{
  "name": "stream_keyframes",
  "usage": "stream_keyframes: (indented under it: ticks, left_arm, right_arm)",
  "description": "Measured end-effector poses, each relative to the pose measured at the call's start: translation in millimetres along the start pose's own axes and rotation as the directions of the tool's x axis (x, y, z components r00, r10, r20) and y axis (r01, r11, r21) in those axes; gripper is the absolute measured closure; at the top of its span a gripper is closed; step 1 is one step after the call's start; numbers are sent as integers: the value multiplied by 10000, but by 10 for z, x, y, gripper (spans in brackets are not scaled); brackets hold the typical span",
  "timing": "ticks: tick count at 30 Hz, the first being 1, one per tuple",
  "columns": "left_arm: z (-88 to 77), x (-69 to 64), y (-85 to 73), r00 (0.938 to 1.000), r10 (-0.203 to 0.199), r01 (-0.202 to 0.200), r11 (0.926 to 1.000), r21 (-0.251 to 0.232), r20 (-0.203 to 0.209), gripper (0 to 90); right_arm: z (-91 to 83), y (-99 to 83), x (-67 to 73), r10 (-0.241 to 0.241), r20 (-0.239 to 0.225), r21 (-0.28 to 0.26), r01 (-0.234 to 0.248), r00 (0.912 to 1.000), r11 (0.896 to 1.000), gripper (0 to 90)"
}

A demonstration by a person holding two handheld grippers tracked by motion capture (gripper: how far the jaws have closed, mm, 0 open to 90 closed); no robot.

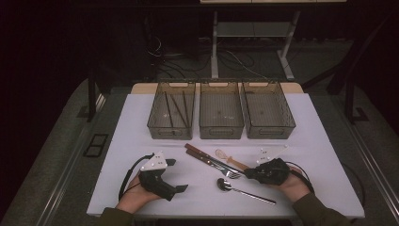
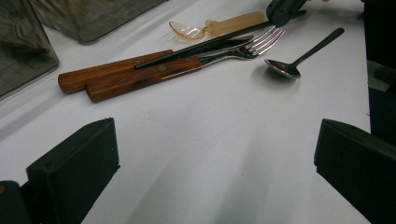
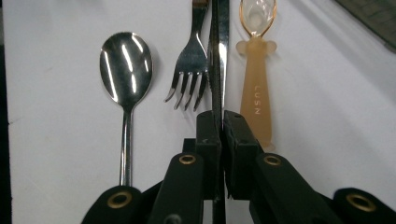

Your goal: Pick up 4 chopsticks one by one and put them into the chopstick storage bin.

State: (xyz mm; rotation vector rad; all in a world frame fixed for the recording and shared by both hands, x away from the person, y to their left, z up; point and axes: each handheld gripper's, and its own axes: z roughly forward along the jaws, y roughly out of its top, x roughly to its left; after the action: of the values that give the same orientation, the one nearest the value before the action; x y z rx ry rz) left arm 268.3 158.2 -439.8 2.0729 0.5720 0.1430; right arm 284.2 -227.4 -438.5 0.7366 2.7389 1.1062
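Taking the knife (image 3: 218, 56) as our landmark and reading across the high view from the left, we first meet the left gripper (image 1: 176, 175), held in the left hand (image 1: 136, 197) near the front edge of the table (image 1: 324, 155), well to the left of the knife; its own view shows its jaws standing wide apart with bare tabletop between them. Beyond the knife, at the back of the table, three bins (image 1: 221, 110) stand in a row, the leftmost (image 1: 171, 110) holding a few dark sticks. Next comes the cutlery: the spoon (image 1: 225, 184) lies in front of the knife, nearer us, bowl toward the left gripper, and the fork (image 1: 221, 167) lies right alongside the knife, their wooden handles touching side by side (the left gripper view shows this best). The knife itself lies flat on the table with its dark blade running to the right, into the right gripper (image 3: 218, 122), whose pads are pressed together on the blade's tip. Just behind the knife lies the amber baby spoon (image 3: 256, 70). Rightmost, the right hand (image 1: 294, 184) holds that gripper low over the table.
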Motion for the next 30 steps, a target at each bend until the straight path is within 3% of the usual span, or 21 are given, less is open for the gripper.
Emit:
stream_keyframes:
  ticks: [15, 30]
  left_arm:
    - [3, -4, 1, 10000, 15, -15, 10000, 24, 13, 0]
    - [11, 3, -2, 10000, 21, -21, 9999, 101, -41, 0]
  right_arm:
    - [-194, 51, -40, 280, -386, -1195, -324, 9989, 9923, 855]
    - [-290, 116, -82, 362, -410, -1712, -427, 9985, 9843, 855]
